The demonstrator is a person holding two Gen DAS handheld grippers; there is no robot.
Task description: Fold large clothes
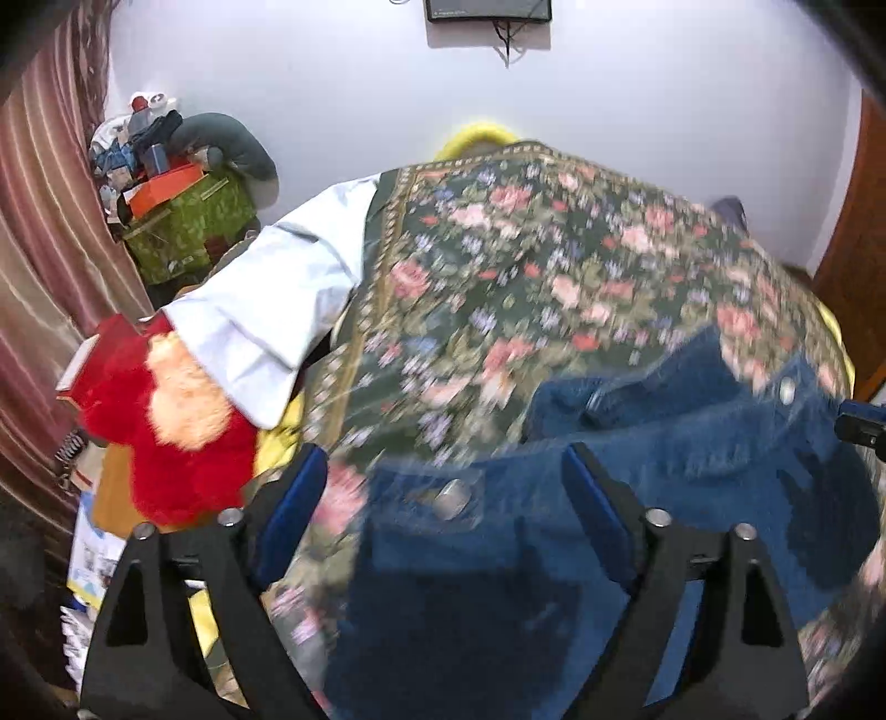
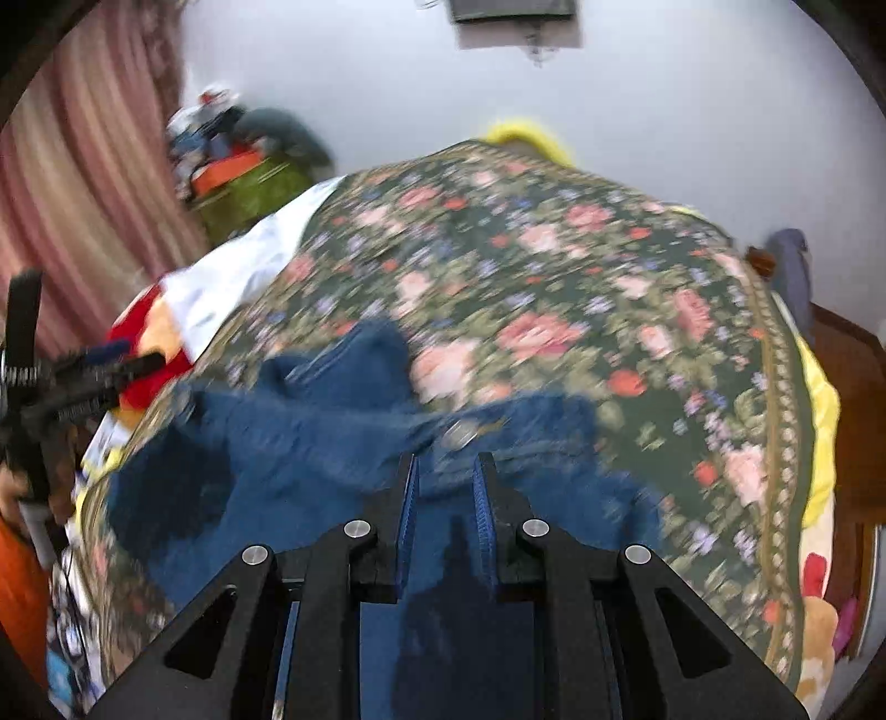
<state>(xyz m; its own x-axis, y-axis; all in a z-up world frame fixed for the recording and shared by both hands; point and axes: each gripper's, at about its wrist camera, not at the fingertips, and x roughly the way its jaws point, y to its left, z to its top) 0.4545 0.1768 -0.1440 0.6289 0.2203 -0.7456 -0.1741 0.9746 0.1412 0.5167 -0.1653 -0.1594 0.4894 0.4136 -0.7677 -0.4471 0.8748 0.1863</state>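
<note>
Blue denim is identified as the material of the task garment, a denim jacket (image 1: 637,443) bearing metal snap buttons, which is spread over the near part of a floral bedspread (image 1: 526,266). In the left wrist view the garment occupies the near edge and the near right corner of the bedspread; in the right wrist view it is seen along the near edge towards the left. Both views are blurred, so the exact fold lines cannot be told.

The left gripper (image 1: 446,476) is seen with its blue-padded jaws standing wide apart above the denim; nothing is pinched between them, and a snap button is visible in the gap. The right gripper (image 2: 447,471) is seen with its jaws drawn close together, a strip of denim lying between the pads; the cloth appears to be clamped there, near a metal button.

A pale blue shirt (image 1: 271,310) is draped over the left edge of the bedspread. Just beside it, off that edge, a red plush toy (image 1: 166,437) with an orange patch is recorded. A yellow blanket (image 1: 482,133) shows under the far edge. A green box (image 1: 188,227) heaped with items stands in the far left corner of the room, beside a striped curtain (image 1: 50,232). A dark screen (image 1: 487,8) is mounted on the white wall.
</note>
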